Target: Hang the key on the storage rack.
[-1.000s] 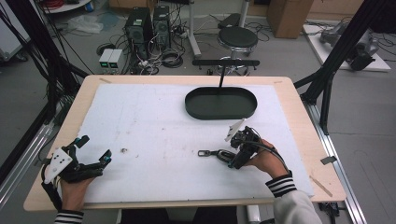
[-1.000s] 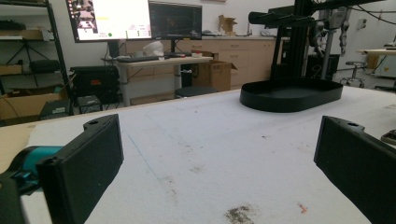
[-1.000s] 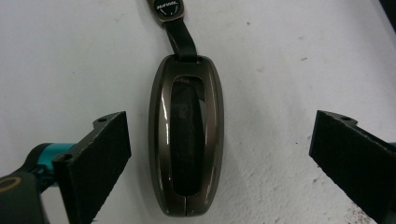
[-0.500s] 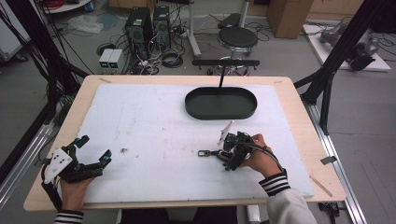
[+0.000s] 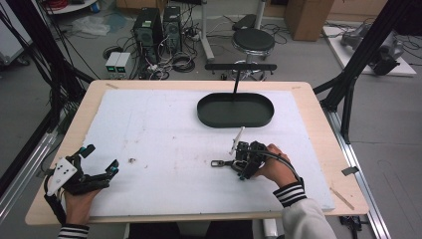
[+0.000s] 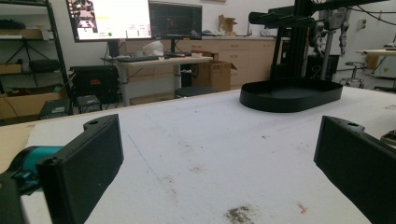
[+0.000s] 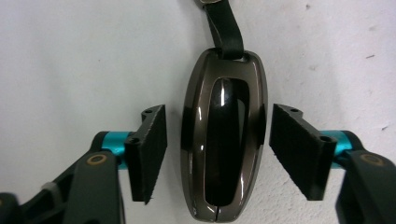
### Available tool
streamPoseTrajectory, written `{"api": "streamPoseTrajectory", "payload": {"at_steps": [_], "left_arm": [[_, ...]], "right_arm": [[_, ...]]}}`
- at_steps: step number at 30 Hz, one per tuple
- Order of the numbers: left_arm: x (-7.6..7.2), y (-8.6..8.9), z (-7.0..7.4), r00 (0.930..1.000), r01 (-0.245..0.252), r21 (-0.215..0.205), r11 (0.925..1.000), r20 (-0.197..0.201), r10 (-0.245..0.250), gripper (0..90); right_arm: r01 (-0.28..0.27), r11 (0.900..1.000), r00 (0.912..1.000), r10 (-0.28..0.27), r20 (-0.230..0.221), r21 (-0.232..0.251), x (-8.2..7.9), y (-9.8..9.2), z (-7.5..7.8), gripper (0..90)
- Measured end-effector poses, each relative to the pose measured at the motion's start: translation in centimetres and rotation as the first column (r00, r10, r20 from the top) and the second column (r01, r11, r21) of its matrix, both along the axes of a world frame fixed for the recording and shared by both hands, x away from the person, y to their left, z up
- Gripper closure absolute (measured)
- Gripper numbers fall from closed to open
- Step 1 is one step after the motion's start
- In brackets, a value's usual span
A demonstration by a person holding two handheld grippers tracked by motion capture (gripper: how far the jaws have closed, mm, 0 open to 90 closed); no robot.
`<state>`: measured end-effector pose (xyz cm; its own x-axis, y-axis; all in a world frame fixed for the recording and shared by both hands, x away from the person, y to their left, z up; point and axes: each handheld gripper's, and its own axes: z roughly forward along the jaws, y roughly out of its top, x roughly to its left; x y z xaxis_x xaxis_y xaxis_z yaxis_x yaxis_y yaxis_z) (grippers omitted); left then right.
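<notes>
My right hand-held gripper (image 7: 217,154) was spread, one jaw on either side of the key fob (image 7: 222,135), each pad just clear of its flank and not yet touching. The fob lay flat on the white mat (image 5: 164,134), its long axis running along the jaws' reach, so the pads faced its two long sides squarely. Its black strap (image 7: 224,28) led straight away from the gripper toward a metal clasp (image 5: 216,163). Judgement: closing the jaws as they stood should catch the fob across its narrow width; the glossy, curved shell may slip if the grip is off-centre.

On the high view, the right gripper (image 5: 247,160) sat right of the desk's (image 5: 318,119) middle, in front of the black oval tray (image 5: 235,110).

My left hand-held gripper (image 5: 94,167) was also spread, holding nothing, resting low at the near left of the mat, well apart from the fob. The right hand was plainly the nearer one.
</notes>
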<state>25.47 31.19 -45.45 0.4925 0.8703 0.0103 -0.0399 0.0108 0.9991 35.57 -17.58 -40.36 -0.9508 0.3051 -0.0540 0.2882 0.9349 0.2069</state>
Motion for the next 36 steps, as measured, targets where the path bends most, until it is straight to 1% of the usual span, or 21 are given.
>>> {"api": "streamPoseTrajectory", "payload": {"at_steps": [5, 6, 7, 8, 10, 15, 17, 20, 23, 24, 25, 26, 27, 28, 29, 30, 31, 32, 34, 35, 36], "left_arm": [[0.0, 0.0, 0.0, 1.0, 0.0, 0.0, 1.0, 0.0, 0.0, 1.8], [0.0, 0.0, 0.0, 1.0, 0.0, 0.0, 1.0, 0.0, 0.0, 1.8], [0.0, 0.0, 0.0, 1.0, 0.0, 0.0, 1.0, 0.0, 0.0, 1.8], [0.0, 0.0, 0.0, 1.0, 0.0, -0.001, 1.0, 0.0, 0.0, 1.8], [0.0, 0.0, 0.0, 1.0, 0.0, 0.0, 1.0, 0.0, 0.0, 1.8], [0.0, 0.0, 0.0, 1.0, 0.0, 0.0, 1.0, 0.0, 0.0, 1.8], [0.0, 0.0, 0.0, 1.0, 0.0, 0.0, 1.0, 0.0, 0.0, 1.8], [0.0, 0.0, 0.0, 1.0, 0.0, -0.001, 1.0, -0.001, 0.0, 1.8], [0.0, 0.0, 0.0, 1.0, 0.0, 0.0, 1.0, 0.0, 0.0, 1.8], [0.0, 0.0, 0.0, 1.0, 0.0, 0.0, 1.0, 0.0, 0.0, 1.8], [0.0, 0.0, 0.0, 1.0, 0.0, 0.0, 1.0, 0.0, 0.0, 1.8], [0.0, 0.0, 0.0, 1.0, 0.0, 0.0, 1.0, 0.0, 0.0, 1.8], [0.0, 0.0, 0.0, 1.0, 0.0, 0.0, 1.0, 0.0, 0.0, 1.8], [0.0, 0.0, 0.0, 1.0, 0.0, 0.0, 1.0, 0.0, 0.0, 1.8], [0.0, 0.0, 0.0, 1.0, 0.0, 0.0, 1.0, 0.0, 0.0, 1.8], [0.0, 0.0, 0.0, 1.0, 0.001, -0.001, 1.0, -0.002, -0.001, 1.8], [0.0, 0.0, 0.0, 1.0, 0.001, -0.001, 1.0, -0.002, -0.001, 1.8], [0.0, 0.0, 0.0, 1.0, 0.001, -0.001, 1.0, -0.002, -0.001, 1.8], [0.0, 0.0, 0.0, 1.0, 0.0, -0.001, 1.0, 0.0, 0.0, 1.8], [0.0, 0.0, 0.0, 1.0, 0.0, -0.001, 1.0, 0.0, 0.0, 1.8], [0.0, 0.0, 0.0, 1.0, 0.0, -0.001, 1.0, 0.0, 0.0, 1.8]], "right_arm": [[0.008, 1.0, 0.9998, -0.008, -0.017, -0.022, 0.2, 0.2, -0.3, 38.8], [0.013, 0.999, 0.9995, -0.014, -0.028, -0.036, 0.3, 0.2, -0.4, 44.1], [0.013, 0.999, 0.9995, -0.014, -0.028, -0.036, 0.3, 0.2, -0.4, 44.1], [0.013, 0.999, 0.9995, -0.014, -0.027, -0.037, 0.3, 0.2, -0.3, 47.5], [0.028, 0.999, 0.9992, -0.029, -0.027, -0.038, 0.2, 0.2, -0.3, 47.9], [0.029, 0.999, 0.9991, -0.03, -0.03, -0.033, 0.2, 0.1, -0.3, 48.1], [0.016, 0.999, 0.9994, -0.017, -0.031, -0.032, 0.2, 0.1, -0.3, 48.2], [-0.02, 0.999, 0.9997, 0.019, -0.017, -0.035, -0.2, 0.2, -0.2, 48.3], [-0.012, 0.999, 0.9997, 0.012, -0.022, -0.03, -0.2, 0.1, -0.1, 48.2], [-0.012, 1.0, 0.9998, 0.012, -0.014, -0.02, -0.2, 0.1, 0.0, 48.3], [-0.005, 1.0, 0.9998, 0.004, -0.02, -0.01, -0.1, 0.0, 0.1, 48.2], [-0.002, 1.0, 0.9994, 0.003, -0.035, 0.016, 0.0, -0.3, 0.3, 48.3], [-0.002, 1.0, 0.9994, 0.003, -0.035, 0.016, 0.0, -0.3, 0.3, 48.3], [0.019, 0.999, 0.9993, -0.018, -0.033, 0.043, 0.1, -0.5, 0.5, 48.3], [0.019, 0.999, 0.9993, -0.018, -0.033, 0.043, 0.1, -0.5, 0.5, 48.3], [0.032, 0.996, 0.9992, -0.03, -0.027, 0.078, 0.3, -0.9, 0.9, 48.3], [0.032, 0.996, 0.9992, -0.03, -0.027, 0.078, 0.3, -0.9, 0.9, 48.3], [0.052, 0.991, 0.9986, -0.05, -0.016, 0.123, 0.6, -1.2, 1.3, 48.3], [0.075, 0.982, 0.9971, -0.075, -0.005, 0.173, 0.7, -1.6, 1.8, 48.3], [0.075, 0.982, 0.9971, -0.075, -0.005, 0.173, 0.7, -1.6, 1.8, 48.3], [0.097, 0.97, 0.995, -0.099, 0.0, 0.225, 1.0, -2.0, 2.2, 48.3]]}}
